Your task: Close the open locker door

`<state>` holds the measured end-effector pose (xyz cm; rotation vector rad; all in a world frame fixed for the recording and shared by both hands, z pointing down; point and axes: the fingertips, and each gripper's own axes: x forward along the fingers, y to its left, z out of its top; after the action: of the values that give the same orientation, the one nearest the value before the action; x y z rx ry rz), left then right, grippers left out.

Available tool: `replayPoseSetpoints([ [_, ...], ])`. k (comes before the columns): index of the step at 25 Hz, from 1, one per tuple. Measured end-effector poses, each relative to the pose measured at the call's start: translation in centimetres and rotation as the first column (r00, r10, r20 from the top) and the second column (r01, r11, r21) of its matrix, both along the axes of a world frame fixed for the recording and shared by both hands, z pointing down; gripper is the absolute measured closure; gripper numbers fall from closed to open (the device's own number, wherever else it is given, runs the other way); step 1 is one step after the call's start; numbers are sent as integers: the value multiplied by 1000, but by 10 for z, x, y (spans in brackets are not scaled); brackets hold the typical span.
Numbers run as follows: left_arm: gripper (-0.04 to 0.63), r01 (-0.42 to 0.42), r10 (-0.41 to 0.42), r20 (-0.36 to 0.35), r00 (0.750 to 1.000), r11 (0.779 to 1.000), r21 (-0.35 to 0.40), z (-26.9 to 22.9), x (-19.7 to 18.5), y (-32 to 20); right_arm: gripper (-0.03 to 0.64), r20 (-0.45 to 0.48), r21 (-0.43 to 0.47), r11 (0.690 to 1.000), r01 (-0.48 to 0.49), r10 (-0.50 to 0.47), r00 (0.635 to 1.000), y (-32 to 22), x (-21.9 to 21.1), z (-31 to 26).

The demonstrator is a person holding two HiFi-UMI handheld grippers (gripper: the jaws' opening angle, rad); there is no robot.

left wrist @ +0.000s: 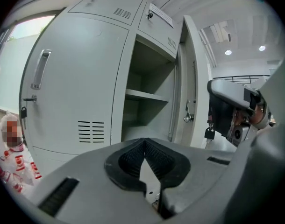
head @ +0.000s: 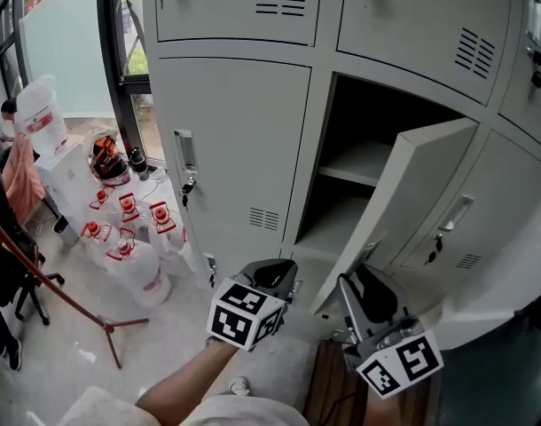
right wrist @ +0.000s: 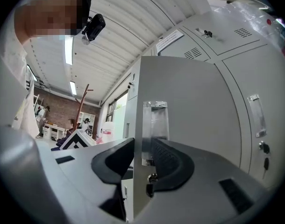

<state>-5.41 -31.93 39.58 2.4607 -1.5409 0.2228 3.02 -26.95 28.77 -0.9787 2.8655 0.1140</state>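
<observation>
The grey locker door (head: pixel 412 202) stands partly open in front of its dark compartment (head: pixel 359 162), which holds one shelf. My right gripper (head: pixel 359 284) straddles the door's free edge low down. In the right gripper view the door (right wrist: pixel 189 111) runs between the jaws of the right gripper (right wrist: pixel 142 148). One pad lies against the door's inner side, the other against its clear handle (right wrist: pixel 155 120). My left gripper (head: pixel 284 278) hangs shut and empty to the left, below the compartment. The left gripper view looks over the left gripper (left wrist: pixel 143 146) into the shelf space (left wrist: pixel 147 83).
Shut locker doors surround the open one, one with a handle and key (head: pixel 185 153) to the left. Several water jugs (head: pixel 133 256) stand on the floor at the left by a window. A red stand (head: pixel 66 295) and a chair are further left.
</observation>
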Motion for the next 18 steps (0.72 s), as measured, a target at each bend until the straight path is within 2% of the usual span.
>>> replayPoseSetpoints([
  [9, 588, 53, -52, -11, 999, 999, 13, -3, -33, -5, 515, 0, 4, 1000, 2, -2, 1000, -24, -28, 1],
  [18, 588, 58, -58, -26, 998, 998, 22, -3, -48, -15, 523, -8, -9, 999, -34, 34, 999, -50, -48, 1],
])
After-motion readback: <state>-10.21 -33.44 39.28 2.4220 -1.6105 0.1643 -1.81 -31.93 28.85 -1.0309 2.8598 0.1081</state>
